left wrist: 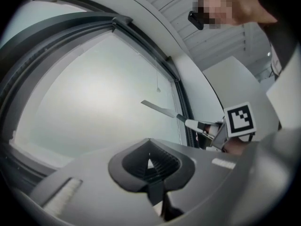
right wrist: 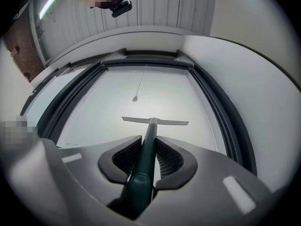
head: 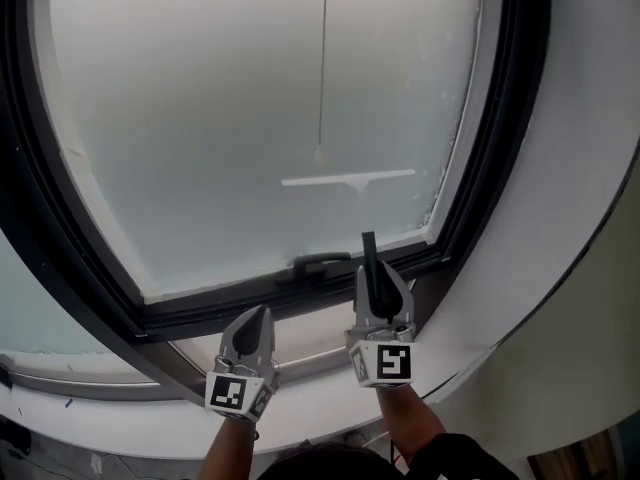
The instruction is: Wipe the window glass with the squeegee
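Squeegee (head: 348, 179): slim dark handle pointing up the frosted window glass (head: 200, 118), pale straight blade crosswise, low on it. We note right gripper (head: 378, 278) clamping the handle; left gripper (head: 258, 318) closed, empty.

Using the window handle (head: 320, 264) on the bottom frame as the reference point: the squeegee (head: 348, 179) is above it and a touch right, blade lying crosswise on the window glass (head: 200, 118). Its shaft runs back down past the handle's right end into the right gripper (head: 378, 280), clamped between the jaws. The cord (head: 323, 68) hangs straight above the handle, its end just over the blade. The left gripper (head: 257, 320) sits below-left of the handle, jaws closed on nothing, over the sill (head: 320, 403).
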`<state>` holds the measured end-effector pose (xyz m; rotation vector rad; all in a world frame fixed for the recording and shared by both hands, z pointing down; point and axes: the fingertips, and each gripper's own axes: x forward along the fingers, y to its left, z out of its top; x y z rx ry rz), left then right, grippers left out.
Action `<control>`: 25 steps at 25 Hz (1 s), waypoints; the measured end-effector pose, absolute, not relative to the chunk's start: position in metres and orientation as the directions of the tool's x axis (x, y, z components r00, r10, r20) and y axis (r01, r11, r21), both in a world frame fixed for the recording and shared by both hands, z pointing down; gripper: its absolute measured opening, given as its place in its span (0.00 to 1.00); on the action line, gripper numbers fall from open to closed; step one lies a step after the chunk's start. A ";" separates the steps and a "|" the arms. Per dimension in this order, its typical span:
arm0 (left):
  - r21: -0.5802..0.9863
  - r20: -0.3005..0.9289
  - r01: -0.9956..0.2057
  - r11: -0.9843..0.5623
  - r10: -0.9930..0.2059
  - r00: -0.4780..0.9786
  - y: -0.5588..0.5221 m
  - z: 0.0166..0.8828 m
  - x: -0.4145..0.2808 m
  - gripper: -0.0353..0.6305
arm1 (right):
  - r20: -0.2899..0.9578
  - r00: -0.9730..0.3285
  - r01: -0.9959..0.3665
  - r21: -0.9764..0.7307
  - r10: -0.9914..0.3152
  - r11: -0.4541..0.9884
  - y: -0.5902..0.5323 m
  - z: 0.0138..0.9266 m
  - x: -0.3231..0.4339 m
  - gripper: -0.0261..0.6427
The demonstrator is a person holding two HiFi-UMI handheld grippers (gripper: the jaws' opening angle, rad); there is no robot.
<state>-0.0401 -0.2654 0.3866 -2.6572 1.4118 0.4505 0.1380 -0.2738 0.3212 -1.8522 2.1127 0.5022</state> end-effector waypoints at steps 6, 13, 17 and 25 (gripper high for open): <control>-0.010 -0.400 -0.803 -0.596 -0.734 0.549 -0.280 0.324 0.030 0.05 | -0.632 -0.172 -0.985 0.122 -0.756 0.122 -0.302 0.199 0.196 0.18; -0.018 -0.472 -0.800 -0.600 -0.700 0.536 -0.293 0.271 0.082 0.05 | -0.735 -0.231 -0.973 0.164 -0.637 0.163 -0.322 0.105 0.209 0.18; -0.049 -0.478 -0.798 -0.601 -0.687 0.547 -0.293 0.262 0.088 0.05 | -0.766 -0.220 -0.975 0.151 -0.604 0.163 -0.327 0.071 0.210 0.18; -0.067 -0.476 -0.800 -0.596 -0.685 0.551 -0.303 0.256 0.077 0.05 | -0.772 -0.205 -0.979 0.161 -0.602 0.127 -0.346 0.045 0.199 0.18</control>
